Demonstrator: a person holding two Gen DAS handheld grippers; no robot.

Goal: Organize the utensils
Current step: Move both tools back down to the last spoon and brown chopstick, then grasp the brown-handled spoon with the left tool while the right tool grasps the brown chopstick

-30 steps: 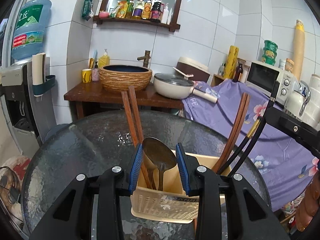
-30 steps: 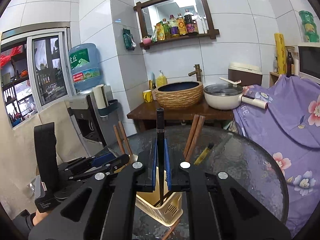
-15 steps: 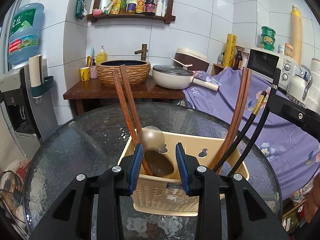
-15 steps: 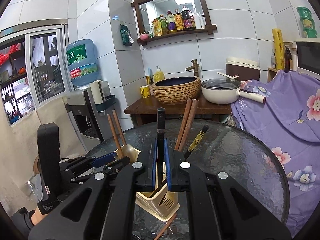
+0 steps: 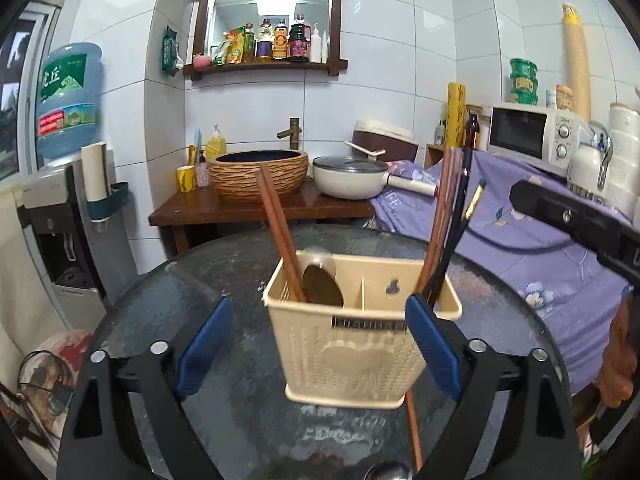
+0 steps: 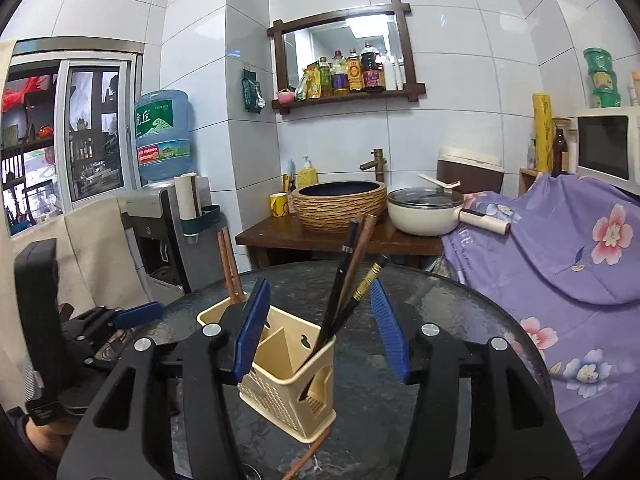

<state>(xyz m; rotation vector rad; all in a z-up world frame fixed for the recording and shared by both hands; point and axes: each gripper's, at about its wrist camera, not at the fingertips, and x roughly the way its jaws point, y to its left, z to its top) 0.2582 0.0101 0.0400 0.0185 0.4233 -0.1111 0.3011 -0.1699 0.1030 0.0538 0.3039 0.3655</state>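
A beige utensil holder (image 5: 360, 344) (image 6: 288, 372) stands on the round glass table (image 5: 192, 280). Its left compartment holds a metal spoon (image 5: 320, 284) and a brown chopstick pair (image 5: 278, 232). The right compartment holds another brown pair (image 5: 442, 208) and black chopsticks (image 5: 460, 216) (image 6: 340, 276). My left gripper (image 5: 318, 304) is opening wide in front of the holder, with its pads clear of the spoon. My right gripper (image 6: 320, 286) is opening too; the black chopsticks lean between its pads untouched. A loose brown chopstick (image 5: 412, 428) lies on the glass by the holder.
Behind the table, a wooden stand (image 5: 256, 208) carries a woven basin (image 5: 260, 174) and a white pan (image 5: 352, 180). A water dispenser (image 5: 64, 216) is at the left. Purple floral cloth (image 6: 560, 256) and a microwave (image 5: 528, 132) are at the right.
The left gripper opened and let go of the spoon, which now rests in the holder. The right gripper opened off the black chopstick, now leaning in the holder. Both grippers drew back.
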